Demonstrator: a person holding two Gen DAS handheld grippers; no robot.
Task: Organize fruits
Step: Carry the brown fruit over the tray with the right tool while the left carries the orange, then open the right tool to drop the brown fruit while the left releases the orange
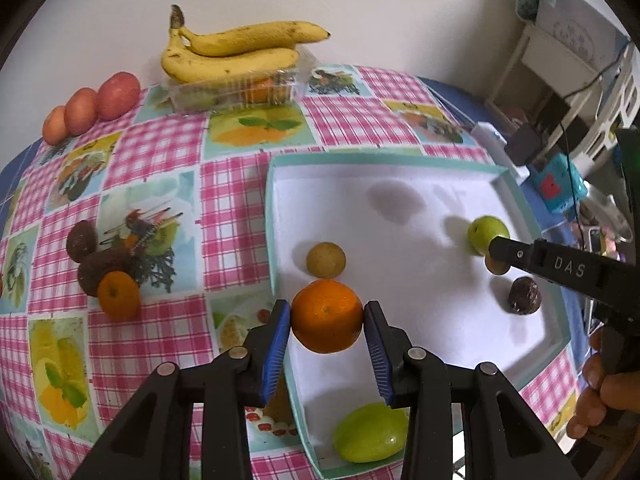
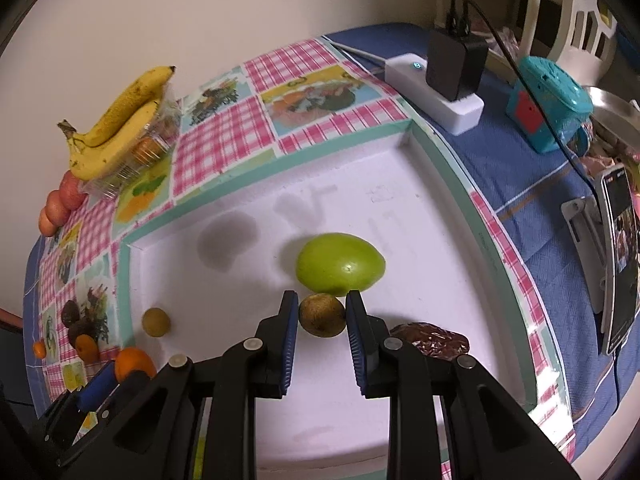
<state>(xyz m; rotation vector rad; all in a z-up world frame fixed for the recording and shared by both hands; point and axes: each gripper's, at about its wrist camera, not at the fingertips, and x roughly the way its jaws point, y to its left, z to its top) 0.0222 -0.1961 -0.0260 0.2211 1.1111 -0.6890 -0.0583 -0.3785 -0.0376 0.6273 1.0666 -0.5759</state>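
In the left wrist view my left gripper (image 1: 326, 309) is shut on an orange (image 1: 327, 322), held over the near left rim of the white tray (image 1: 532, 320). In the right wrist view my right gripper (image 2: 322, 300) is shut on a small brown fruit (image 2: 322, 316), low over the tray floor (image 2: 240, 360). A green fruit (image 2: 340, 264) lies just beyond it and a dark wrinkled fruit (image 2: 434, 340) to its right. Another small brown fruit (image 1: 326, 260) and a second green fruit (image 1: 370, 432) also lie in the tray.
Bananas (image 1: 240, 48) rest on a clear plastic box at the back, with red apples (image 1: 96, 104) to their left. Dark fruits and an orange (image 1: 118, 294) sit on the checked cloth at left. A power strip (image 2: 436, 84), a teal gadget (image 2: 548, 104) and a phone (image 2: 620, 256) stand right of the tray.
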